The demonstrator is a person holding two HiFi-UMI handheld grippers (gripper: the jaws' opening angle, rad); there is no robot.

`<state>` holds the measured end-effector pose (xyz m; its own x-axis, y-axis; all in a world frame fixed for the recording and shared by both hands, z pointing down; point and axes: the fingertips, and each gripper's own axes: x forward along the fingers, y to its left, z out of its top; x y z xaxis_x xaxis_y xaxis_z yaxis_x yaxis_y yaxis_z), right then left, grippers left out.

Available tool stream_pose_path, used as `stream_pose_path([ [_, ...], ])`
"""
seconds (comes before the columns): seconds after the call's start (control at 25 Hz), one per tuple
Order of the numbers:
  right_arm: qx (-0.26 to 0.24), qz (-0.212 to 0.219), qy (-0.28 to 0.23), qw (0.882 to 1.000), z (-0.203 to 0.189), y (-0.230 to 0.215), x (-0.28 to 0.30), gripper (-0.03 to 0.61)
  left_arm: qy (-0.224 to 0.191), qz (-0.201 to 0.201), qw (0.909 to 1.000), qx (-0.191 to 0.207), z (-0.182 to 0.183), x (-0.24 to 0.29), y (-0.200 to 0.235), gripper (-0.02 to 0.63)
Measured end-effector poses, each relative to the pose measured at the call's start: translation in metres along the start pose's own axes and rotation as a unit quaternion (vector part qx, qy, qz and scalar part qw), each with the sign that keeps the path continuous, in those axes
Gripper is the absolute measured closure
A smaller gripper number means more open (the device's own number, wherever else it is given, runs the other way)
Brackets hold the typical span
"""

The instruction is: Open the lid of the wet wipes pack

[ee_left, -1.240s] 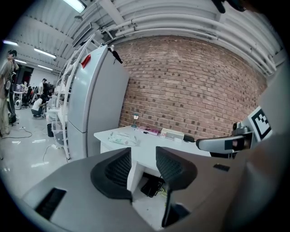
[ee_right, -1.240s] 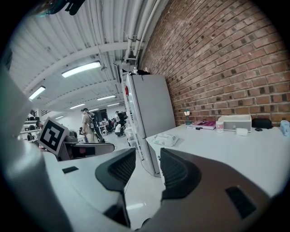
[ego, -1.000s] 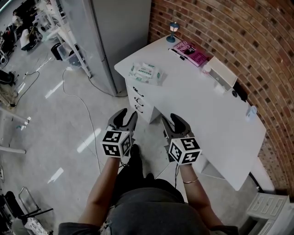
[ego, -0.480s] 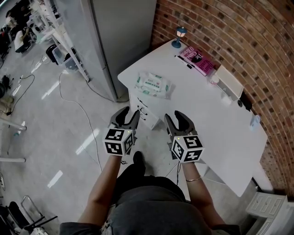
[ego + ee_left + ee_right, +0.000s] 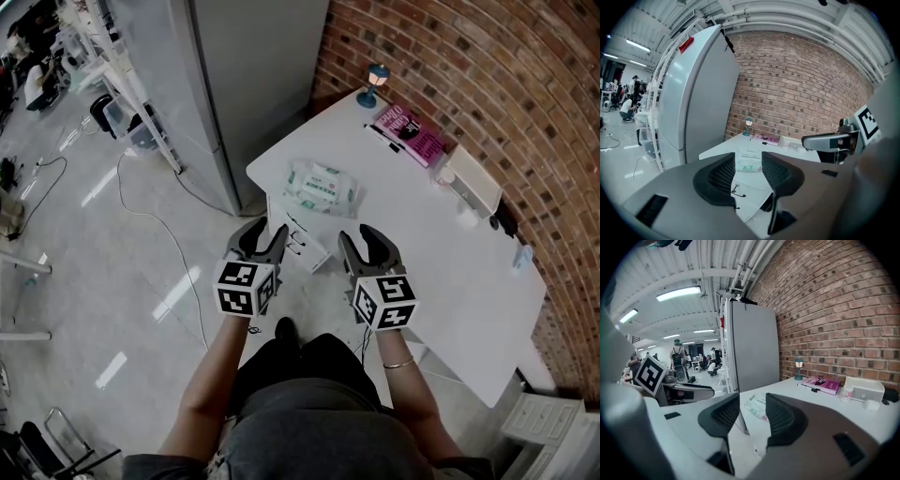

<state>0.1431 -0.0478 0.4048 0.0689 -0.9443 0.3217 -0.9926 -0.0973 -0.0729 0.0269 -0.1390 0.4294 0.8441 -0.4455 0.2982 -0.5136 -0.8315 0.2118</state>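
A white and green wet wipes pack (image 5: 322,187) lies flat near the left corner of the white desk (image 5: 441,253), its lid closed. The pack (image 5: 749,161) shows between the left gripper's jaws from a distance, and the pack (image 5: 756,407) likewise ahead of the right one. My left gripper (image 5: 262,236) is open and empty, held in the air short of the desk's near edge. My right gripper (image 5: 367,242) is open and empty too, side by side with the left, just over the desk's edge.
A small blue lamp (image 5: 376,82), a pink book (image 5: 410,130) with a pen, and a white box (image 5: 473,187) stand along the brick wall. A grey cabinet (image 5: 244,84) stands left of the desk. Drawers (image 5: 298,242) with black handles hang under the desk's left end.
Both grippers have come closer to the desk and the wipes pack, staying side by side. Their jaws stay apart.
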Motion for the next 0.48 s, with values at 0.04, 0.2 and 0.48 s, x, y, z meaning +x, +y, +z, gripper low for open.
stream_pose_path([
  [0.04, -0.004, -0.001, 0.002, 1.000, 0.001, -0.001, 0.002, 0.408, 0.002, -0.001, 1.0000, -0.001, 0.000, 0.002, 0.001, 0.445],
  [0.2, -0.023, -0.004, 0.013, 1.000, 0.003, -0.007, 0.009, 0.407, 0.011, -0.004, 0.9999, -0.005, -0.004, 0.010, 0.004, 0.445],
  [0.48, -0.055, 0.005, 0.021, 0.998, 0.012, -0.021, 0.028, 0.393, 0.018, 0.004, 0.9998, -0.004, -0.003, 0.025, 0.012, 0.445],
])
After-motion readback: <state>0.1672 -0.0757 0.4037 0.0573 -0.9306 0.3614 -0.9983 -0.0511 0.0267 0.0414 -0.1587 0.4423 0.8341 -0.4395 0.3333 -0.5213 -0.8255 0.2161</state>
